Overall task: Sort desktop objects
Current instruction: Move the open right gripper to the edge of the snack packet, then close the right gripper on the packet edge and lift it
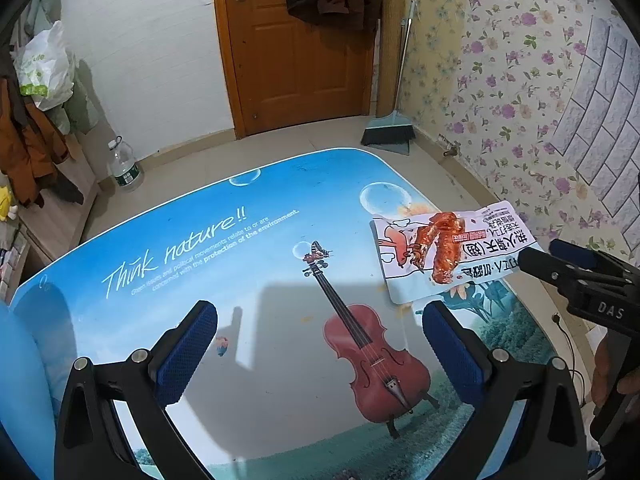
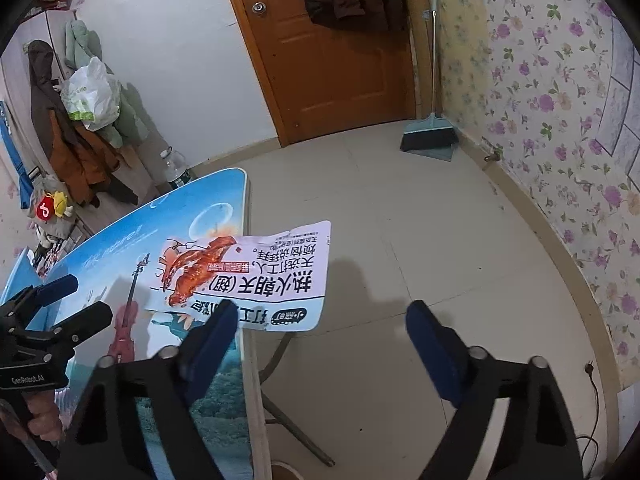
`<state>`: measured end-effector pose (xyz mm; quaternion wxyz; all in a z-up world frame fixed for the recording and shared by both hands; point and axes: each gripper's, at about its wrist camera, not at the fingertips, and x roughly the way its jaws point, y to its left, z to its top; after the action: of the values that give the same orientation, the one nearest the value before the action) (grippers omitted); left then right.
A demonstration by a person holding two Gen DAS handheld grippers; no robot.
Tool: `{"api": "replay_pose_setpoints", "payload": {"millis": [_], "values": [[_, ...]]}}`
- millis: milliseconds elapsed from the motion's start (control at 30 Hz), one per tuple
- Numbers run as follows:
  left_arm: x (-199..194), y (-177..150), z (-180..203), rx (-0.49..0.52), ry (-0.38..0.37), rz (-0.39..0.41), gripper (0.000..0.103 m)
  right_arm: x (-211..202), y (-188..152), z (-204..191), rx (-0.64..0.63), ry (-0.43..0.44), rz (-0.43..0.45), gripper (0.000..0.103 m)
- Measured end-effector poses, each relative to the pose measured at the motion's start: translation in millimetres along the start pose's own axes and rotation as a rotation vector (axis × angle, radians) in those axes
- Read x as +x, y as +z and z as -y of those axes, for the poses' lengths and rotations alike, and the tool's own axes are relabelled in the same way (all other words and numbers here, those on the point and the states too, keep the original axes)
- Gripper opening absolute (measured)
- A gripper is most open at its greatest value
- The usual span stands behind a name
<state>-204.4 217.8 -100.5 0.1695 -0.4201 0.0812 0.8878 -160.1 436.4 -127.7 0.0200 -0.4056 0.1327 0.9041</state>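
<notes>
Left wrist view first: left gripper [image 1: 320,356] hangs over the printed tabletop [image 1: 224,264], jaws spread wide, nothing betw. them, just the violin picture below. Snack packet [image 1: 452,252], white w/ a red chicken-wing photo, sits at the table's far right edge. Right gripper [image 1: 556,258] comes in from the right, fingertips at the packet's near-right corner. Can't tell from here if a pad touches it.

Right wrist view: packet [image 2: 256,276] lies half on the table [image 2: 120,264], half sticking out over the floor. Right gripper [image 2: 320,320] has jaws well apart; left pad [image 2: 216,320] sits at the packet's near edge, right pad [image 2: 432,344] is out over bare floor, clear of it. So not gripped, not held. Left gripper [image 2: 76,300] visible at the left, idle.

Looks like the pickup is on. To do it well: shift the right gripper left & forward so the overhanging strip runs betw. both pads, then close firmly. Thin film, slippery, so bite deep, not on the very rim. Risk: a nudge tips it off the edge.
</notes>
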Motion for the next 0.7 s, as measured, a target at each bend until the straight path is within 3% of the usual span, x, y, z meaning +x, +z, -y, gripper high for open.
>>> {"api": "replay_pose_setpoints", "payload": {"millis": [133, 200, 367, 500, 567, 700], "values": [[0.1, -0.2, -0.5, -0.002, 0.001, -0.001, 0.103, 4.9, -2.0, 2.4, 0.048, 0.060, -0.029, 0.062], [0.1, -0.2, -0.6, -0.002, -0.001, -0.001, 0.103, 8.9, -1.0, 7.0, 0.085, 0.109, -0.041, 0.060], [1.9, -0.4, -2.4, -0.004, -0.001, -0.008, 0.103, 9.6, -3.9, 4.6, 0.110, 0.143, -0.026, 0.038], [3.7, -0.8, -2.9, -0.008, -0.002, -0.011, 0.103, 9.7, -0.2, 2.7, 0.108, 0.153, -0.005, 0.028], [3.9, -0.8, -3.1, -0.006, -0.003, -0.010, 0.103, 8.5, 0.1, 1.2, 0.105, 0.168, 0.010, 0.016], [6.1, -0.4, -1.6, -0.004, -0.003, -0.014, 0.103, 5.0, 1.4, 0.0, 0.105, 0.187, 0.024, 0.011]]}}
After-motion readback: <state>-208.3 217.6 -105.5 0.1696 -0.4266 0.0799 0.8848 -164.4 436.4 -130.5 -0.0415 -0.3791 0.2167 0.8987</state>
